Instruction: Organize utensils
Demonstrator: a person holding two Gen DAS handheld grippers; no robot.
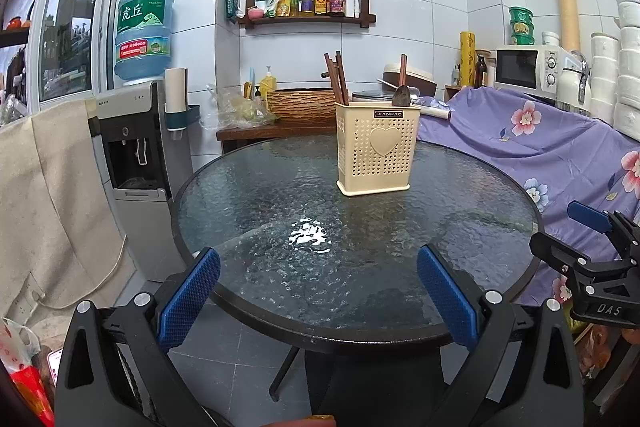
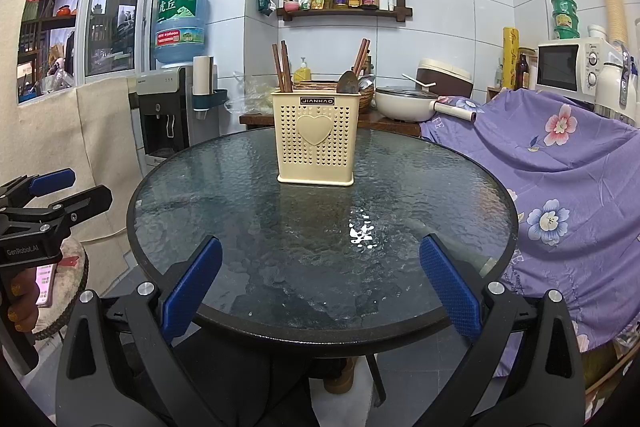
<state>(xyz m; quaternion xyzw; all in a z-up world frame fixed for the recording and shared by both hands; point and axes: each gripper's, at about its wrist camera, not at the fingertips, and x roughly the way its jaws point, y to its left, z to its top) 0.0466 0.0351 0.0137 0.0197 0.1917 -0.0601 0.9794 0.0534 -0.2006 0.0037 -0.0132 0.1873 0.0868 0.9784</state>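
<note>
Nearest, the left gripper [image 1: 318, 291] and the right gripper [image 2: 320, 287] hover over the near edge of the round glass table [image 2: 248, 195], both spread wide and empty. Farther back on the table stands the cream utensil holder [image 2: 316, 139], upright; brown chopsticks [image 2: 282, 67] and a spoon [image 2: 349, 83] stand in it, long axes near vertical, ends pointing up.

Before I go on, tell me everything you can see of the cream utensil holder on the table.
The utensil holder is a cream, plastic-looking rectangular caddy with perforated walls, a raised heart on its front and a dark JIANHAO label near the rim. It stands upright on the round glass table, toward the far side. Brown chopsticks and a dark spoon stick out of its top. Neither tool touches it.
</note>
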